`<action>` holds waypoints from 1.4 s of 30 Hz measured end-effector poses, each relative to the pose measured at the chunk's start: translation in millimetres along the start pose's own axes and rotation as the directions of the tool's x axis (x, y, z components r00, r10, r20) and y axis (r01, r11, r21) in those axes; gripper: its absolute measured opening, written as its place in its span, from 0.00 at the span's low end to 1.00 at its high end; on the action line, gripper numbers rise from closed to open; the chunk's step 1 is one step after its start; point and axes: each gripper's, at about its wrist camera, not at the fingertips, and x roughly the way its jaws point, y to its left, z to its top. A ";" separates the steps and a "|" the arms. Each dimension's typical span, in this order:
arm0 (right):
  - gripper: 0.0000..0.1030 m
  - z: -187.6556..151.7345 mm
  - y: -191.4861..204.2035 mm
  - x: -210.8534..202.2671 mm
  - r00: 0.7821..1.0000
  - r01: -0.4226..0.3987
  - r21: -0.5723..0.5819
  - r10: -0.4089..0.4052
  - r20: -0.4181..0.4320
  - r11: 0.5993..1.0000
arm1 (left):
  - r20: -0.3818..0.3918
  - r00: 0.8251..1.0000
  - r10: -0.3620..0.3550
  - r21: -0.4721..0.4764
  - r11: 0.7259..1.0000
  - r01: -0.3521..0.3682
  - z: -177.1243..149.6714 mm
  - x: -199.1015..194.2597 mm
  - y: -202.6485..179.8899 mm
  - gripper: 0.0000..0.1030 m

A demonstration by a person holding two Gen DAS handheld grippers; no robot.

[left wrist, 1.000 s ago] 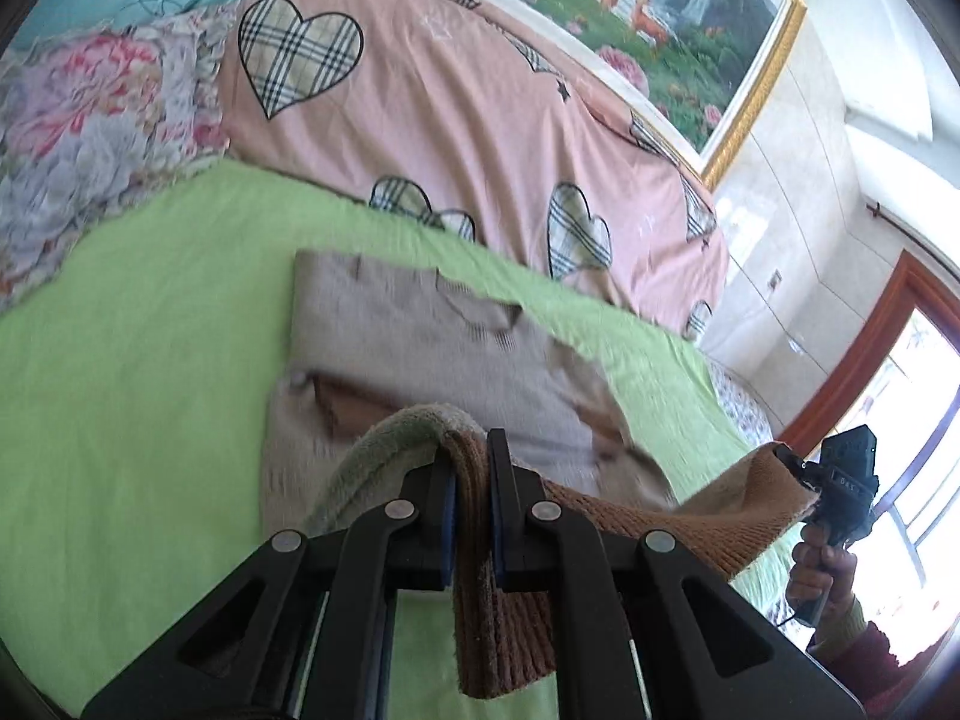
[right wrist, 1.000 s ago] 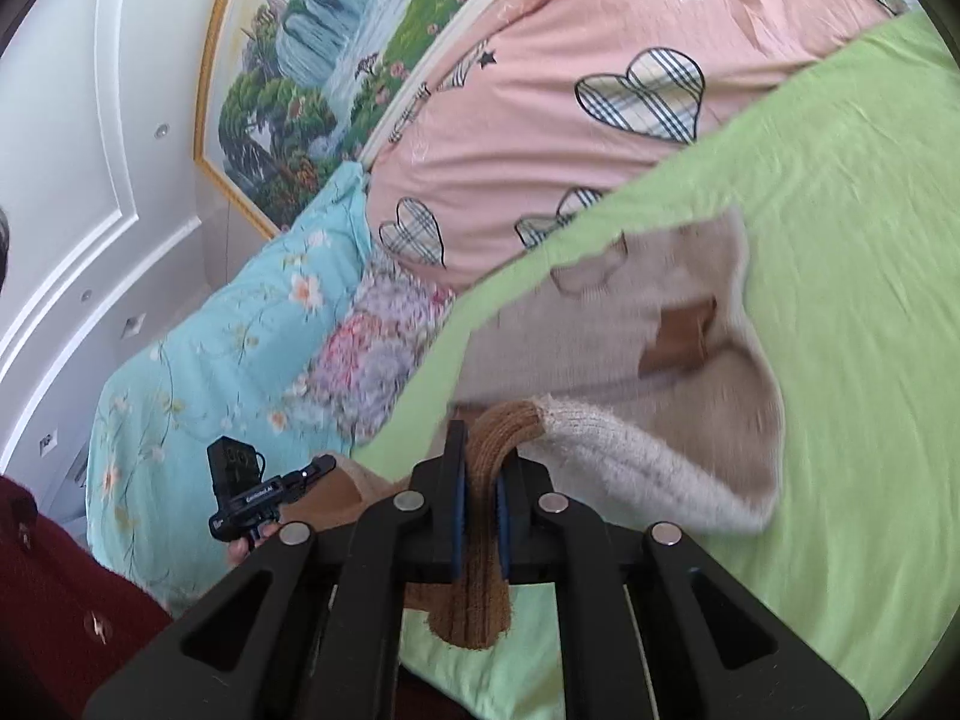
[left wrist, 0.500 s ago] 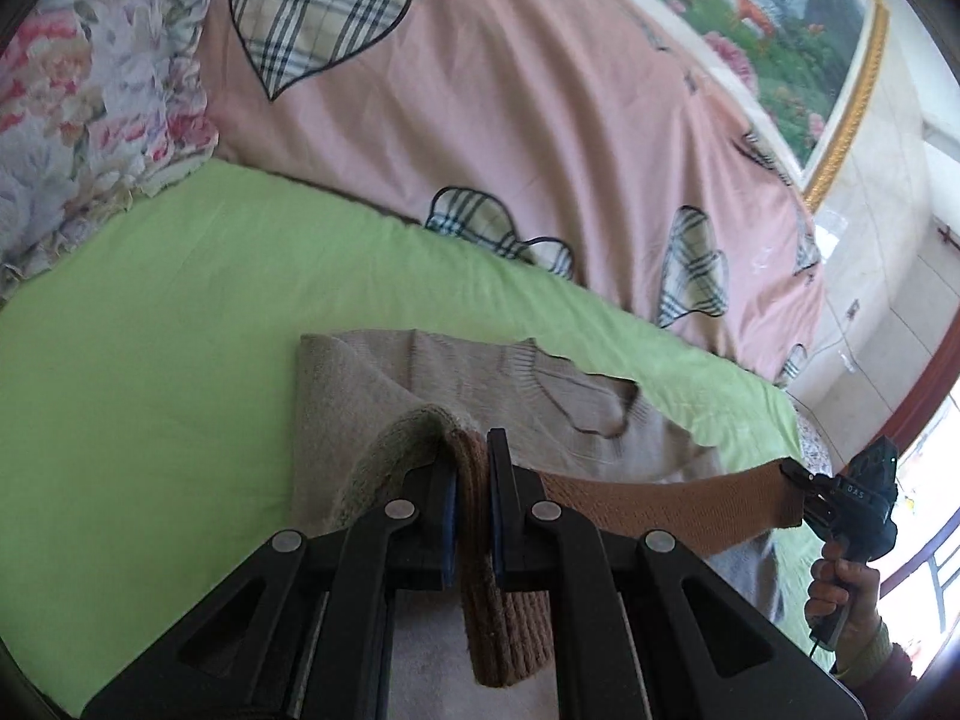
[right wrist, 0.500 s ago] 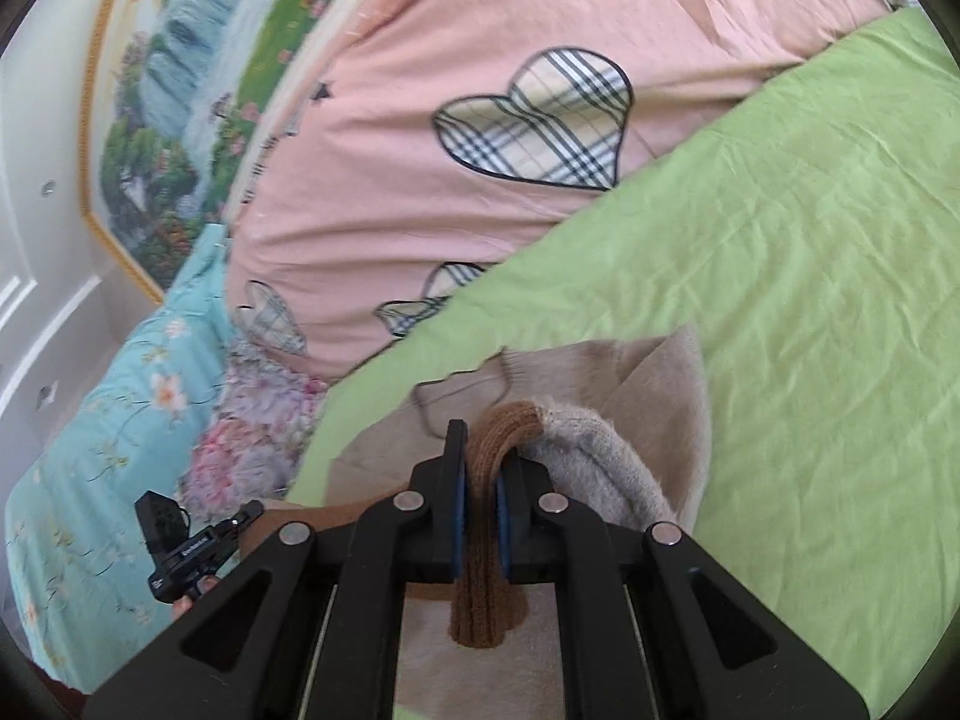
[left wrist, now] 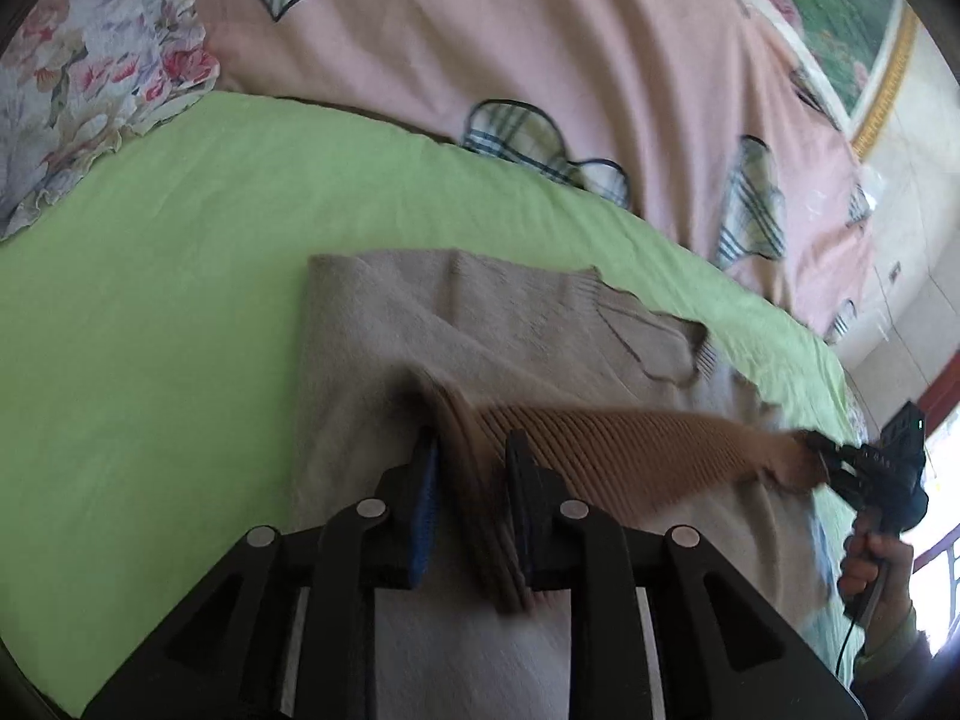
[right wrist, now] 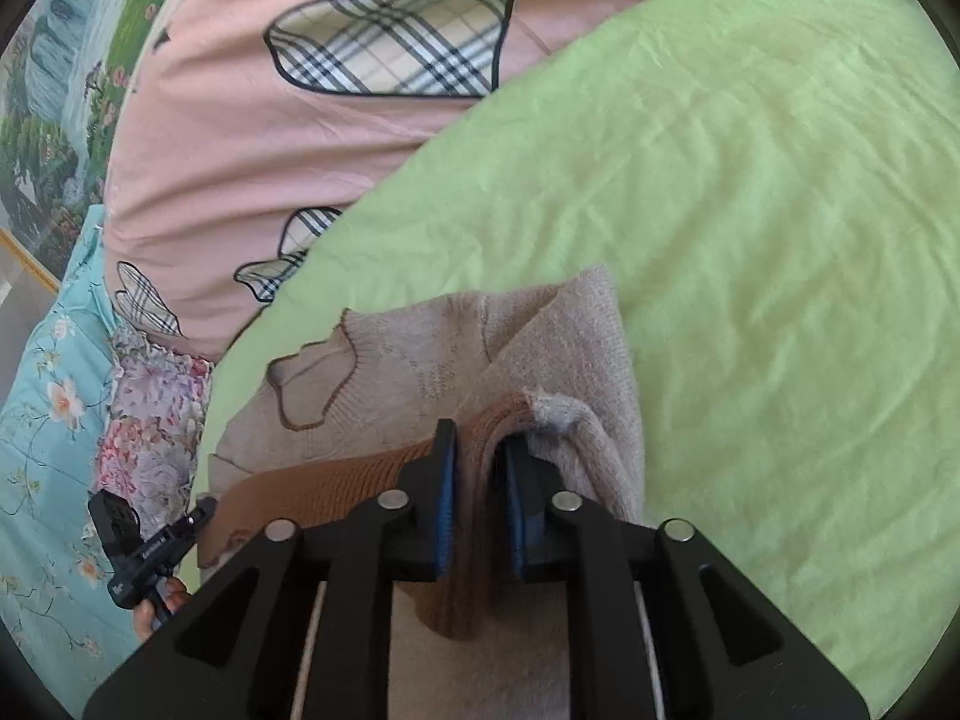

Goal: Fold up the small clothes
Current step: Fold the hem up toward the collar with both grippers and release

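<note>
Both views are lit by bright daylight. In the left wrist view the light is admitted from a window [left wrist: 942,480] at the right edge, where the picture is blown out to white. A dark shadow is cast on the sweater [left wrist: 372,348] just ahead of the left gripper [left wrist: 471,468]. Motion blur is seen on the brown ribbed hem [left wrist: 630,450] and on the right gripper [left wrist: 840,468] in that view. The sheet [right wrist: 750,210] in the right wrist view is evenly lit and its creases are shown fairly sharply. Strong fisheye bending is seen at the edges, and the corners are darkened by a black rim.
</note>
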 end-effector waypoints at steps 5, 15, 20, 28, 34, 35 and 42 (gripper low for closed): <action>0.22 -33.7 45.3 -19.1 0.988 -0.144 -0.140 0.135 -0.073 0.980 | -0.119 0.977 -0.179 0.085 0.978 0.190 -53.5 -8.1 -59.2 0.26; 0.22 -62.7 92.6 62.3 0.945 -0.084 -0.421 -0.063 -0.322 0.903 | -0.228 0.961 -0.157 0.150 0.969 0.194 -26.7 61.1 -79.1 0.20; 0.22 -8.8 50.9 65.2 0.973 0.116 -0.295 -0.168 -0.160 0.948 | -0.099 0.995 0.023 0.065 0.998 -0.016 27.8 73.2 -32.6 0.22; 0.22 3.6 13.0 19.7 0.983 0.185 -0.077 -0.185 0.012 0.980 | 0.031 0.998 0.062 -0.134 0.989 -0.057 44.9 44.7 15.6 0.28; 0.22 -33.0 43.1 -0.8 0.992 0.123 -0.132 -0.125 -0.007 0.984 | 0.012 0.999 0.042 -0.123 0.992 -0.040 -0.9 0.1 -0.5 0.30; 0.22 -39.1 47.8 -1.8 0.993 0.112 -0.139 -0.116 -0.016 0.984 | 0.009 0.999 0.041 -0.122 0.992 -0.039 -11.7 -8.6 -4.7 0.30; 0.26 -83.7 63.6 -9.8 0.993 0.076 -0.157 -0.089 -0.083 0.985 | -0.026 1.000 0.011 -0.163 0.987 -0.015 -83.9 -51.2 -21.6 0.37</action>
